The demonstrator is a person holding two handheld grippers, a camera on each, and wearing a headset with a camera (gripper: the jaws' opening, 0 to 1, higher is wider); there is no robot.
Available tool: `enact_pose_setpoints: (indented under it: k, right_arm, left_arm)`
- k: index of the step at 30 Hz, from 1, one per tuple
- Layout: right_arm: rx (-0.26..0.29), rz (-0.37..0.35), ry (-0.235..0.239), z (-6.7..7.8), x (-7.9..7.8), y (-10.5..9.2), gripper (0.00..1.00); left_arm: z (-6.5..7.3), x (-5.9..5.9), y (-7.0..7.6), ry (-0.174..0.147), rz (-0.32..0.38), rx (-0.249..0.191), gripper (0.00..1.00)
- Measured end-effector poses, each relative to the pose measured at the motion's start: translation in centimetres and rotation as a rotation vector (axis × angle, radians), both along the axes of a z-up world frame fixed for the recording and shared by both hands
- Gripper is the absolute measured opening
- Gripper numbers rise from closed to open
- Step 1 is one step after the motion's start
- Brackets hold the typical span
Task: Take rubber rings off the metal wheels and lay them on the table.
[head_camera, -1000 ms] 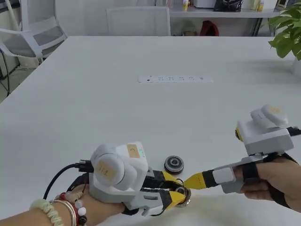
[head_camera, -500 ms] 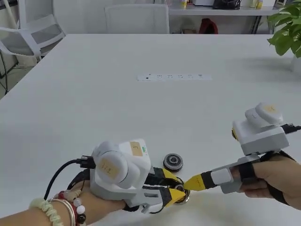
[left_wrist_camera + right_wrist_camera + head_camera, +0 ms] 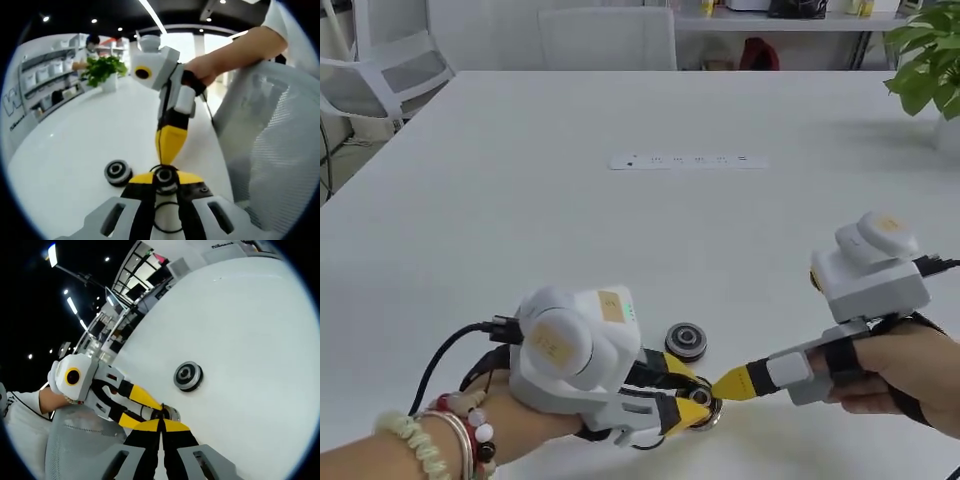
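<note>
L gripper (image 3: 695,402) clamping a metal wheel (image 3: 165,176), R gripper (image 3: 161,424) pressing jaws together at that wheel's rim, maybe pinching its rubber ring, second wheel (image 3: 686,340) lying beside on table (image 3: 620,230)

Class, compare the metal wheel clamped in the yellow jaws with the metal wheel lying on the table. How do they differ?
The clamped wheel sits between the jaws of the left hand-held gripper; the free wheel lies flat on the table, untouched. The tip of the right hand-held gripper meets the clamped wheel, not the free wheel. Both are small and round.
</note>
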State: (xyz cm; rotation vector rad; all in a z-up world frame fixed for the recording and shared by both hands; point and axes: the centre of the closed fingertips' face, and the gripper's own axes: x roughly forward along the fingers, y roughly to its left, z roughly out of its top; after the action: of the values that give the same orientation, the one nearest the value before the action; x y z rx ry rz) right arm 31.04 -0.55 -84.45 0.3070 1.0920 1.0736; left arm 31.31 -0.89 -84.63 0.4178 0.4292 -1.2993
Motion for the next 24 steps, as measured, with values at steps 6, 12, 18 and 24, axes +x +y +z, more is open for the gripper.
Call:
enact_pose_setpoints:
  k: [6, 12, 18, 24]
  right_arm:
    - [-0.011, -0.008, -0.009, 0.2, 0.1, -0.2, 0.00]
    - [-0.008, -0.008, -0.021, 0.6, 0.2, -0.1, 0.00]
    - [-0.001, -0.008, -0.026, 0.9, 0.3, -0.1, 0.00]
    - [0.004, -0.007, -0.031, 1.1, 0.3, 0.1, 0.00]
  left_arm:
    - [1.1, -0.7, 0.0, 0.015, -0.017, -0.032, 0.27]
    - [2.6, -0.5, 0.3, 0.003, -0.014, -0.060, 0.35]
    - [4.2, -0.2, 1.0, 0.007, 0.007, -0.077, 0.47]
    - [6.1, 0.5, 1.4, -0.016, 0.034, -0.116, 0.52]
